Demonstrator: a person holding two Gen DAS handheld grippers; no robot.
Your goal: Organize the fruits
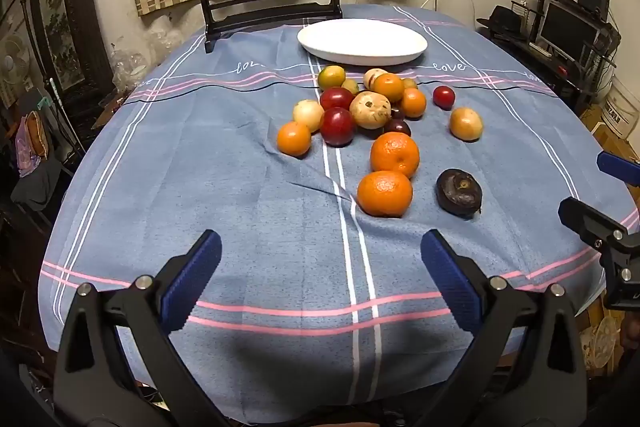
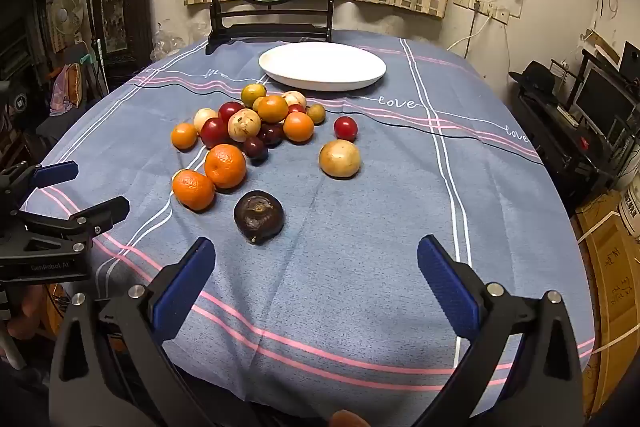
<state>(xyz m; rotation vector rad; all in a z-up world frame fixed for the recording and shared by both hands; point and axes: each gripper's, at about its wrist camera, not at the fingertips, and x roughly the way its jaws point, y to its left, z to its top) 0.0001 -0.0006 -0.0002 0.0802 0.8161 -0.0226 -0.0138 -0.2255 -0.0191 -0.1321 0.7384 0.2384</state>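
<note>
Hovering over the blue tablecloth, we hold our left gripper and right gripper spread wide and empty, fruit pile loose at mid-table, white plate just behind it, bare.

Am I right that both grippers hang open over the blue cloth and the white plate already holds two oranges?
Not quite. The white plate is empty; all the fruit, oranges included, lies on the blue cloth, as the right wrist view shows. Both the left gripper and right gripper are open.
</note>
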